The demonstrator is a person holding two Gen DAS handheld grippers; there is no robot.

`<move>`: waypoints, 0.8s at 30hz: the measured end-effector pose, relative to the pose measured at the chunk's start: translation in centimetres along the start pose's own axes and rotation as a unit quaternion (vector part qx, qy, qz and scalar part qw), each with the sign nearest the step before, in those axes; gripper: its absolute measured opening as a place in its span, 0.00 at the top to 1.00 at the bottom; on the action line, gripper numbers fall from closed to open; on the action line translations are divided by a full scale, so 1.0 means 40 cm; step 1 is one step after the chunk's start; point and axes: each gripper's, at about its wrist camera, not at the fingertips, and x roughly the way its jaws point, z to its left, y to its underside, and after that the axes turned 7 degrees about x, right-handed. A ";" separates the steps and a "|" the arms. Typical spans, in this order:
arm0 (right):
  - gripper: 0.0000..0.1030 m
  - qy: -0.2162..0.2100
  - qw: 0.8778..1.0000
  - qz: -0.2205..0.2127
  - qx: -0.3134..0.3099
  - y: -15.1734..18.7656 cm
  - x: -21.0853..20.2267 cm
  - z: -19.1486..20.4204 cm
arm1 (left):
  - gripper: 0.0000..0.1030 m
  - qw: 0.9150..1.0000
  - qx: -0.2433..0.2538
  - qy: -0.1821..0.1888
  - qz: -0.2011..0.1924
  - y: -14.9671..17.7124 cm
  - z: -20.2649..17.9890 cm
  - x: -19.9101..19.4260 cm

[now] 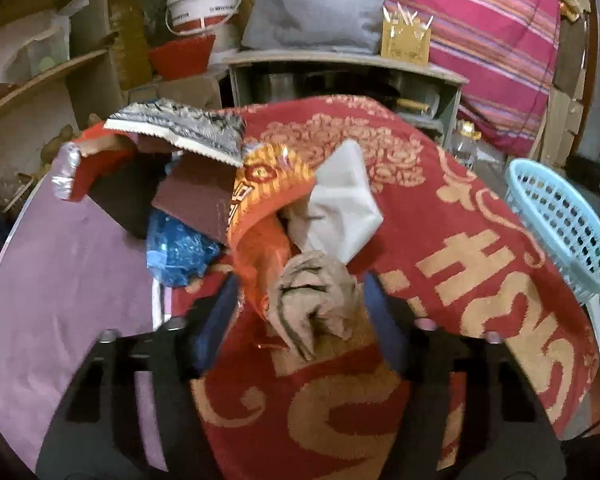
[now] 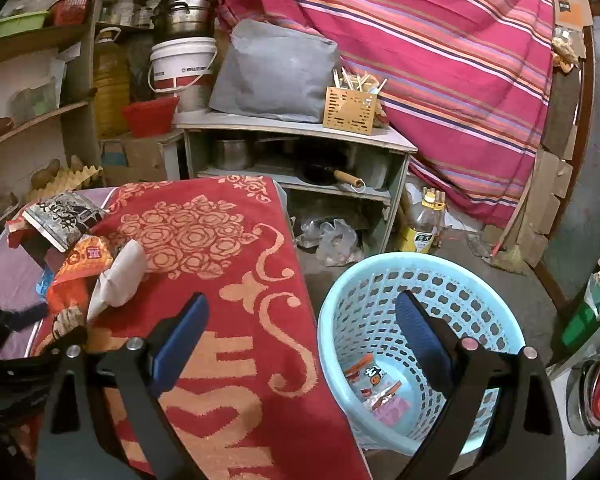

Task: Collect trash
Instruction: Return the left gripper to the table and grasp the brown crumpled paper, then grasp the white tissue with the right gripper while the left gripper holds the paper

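A pile of trash lies on a tabletop (image 1: 72, 248) draped with a red and gold towel (image 1: 480, 240), toward the tabletop's left edge. Nearest the left gripper (image 1: 300, 300) is a crumpled brown paper wad (image 1: 316, 300), sitting between its two blue fingers (image 1: 380, 312), which are partly closed around it. Blur hides whether the pads are pressing on it yet, so the grip cannot be confirmed.

Behind the wad lie one white wrapper (image 1: 340, 200), one orange snack bag (image 1: 260, 208), one blue plastic bag (image 1: 176, 248), one black and white packet (image 1: 180, 128), and one red foil packet (image 1: 88, 168).

The right gripper (image 2: 300, 340) hovers empty with its fingers spread wide, over the towel's right edge. Just past that edge stands one light blue basket (image 2: 348, 292) on the floor, with a few small wrappers already inside.

To do this step well, the left fingers probably should close squarely on the wad's middle, avoiding the orange bag touching its left side and the towel beneath. Pinching the towel could drag the whole pile. A straight lift, then a carry over the right edge to the basket, seems safest.
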 end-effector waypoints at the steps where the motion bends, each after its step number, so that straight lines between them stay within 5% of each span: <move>1: 0.10 -0.001 1.000 0.000 0.001 -0.001 0.001 0.004 | 0.45 1.000 0.002 -0.005 0.000 0.000 -0.002 0.000; 3: 0.10 -0.003 1.000 0.000 0.000 0.000 0.000 0.012 | 0.60 1.000 0.001 0.007 -0.006 -0.003 0.002 -0.008; 13: 0.10 -0.021 1.000 0.007 -0.015 0.010 0.015 0.089 | 0.60 0.998 0.018 -0.010 -0.054 -0.004 0.066 -0.115; 24: 0.10 -0.075 0.995 0.043 -0.058 0.039 0.073 0.274 | 0.60 0.993 -0.058 -0.089 -0.049 0.021 0.311 -0.127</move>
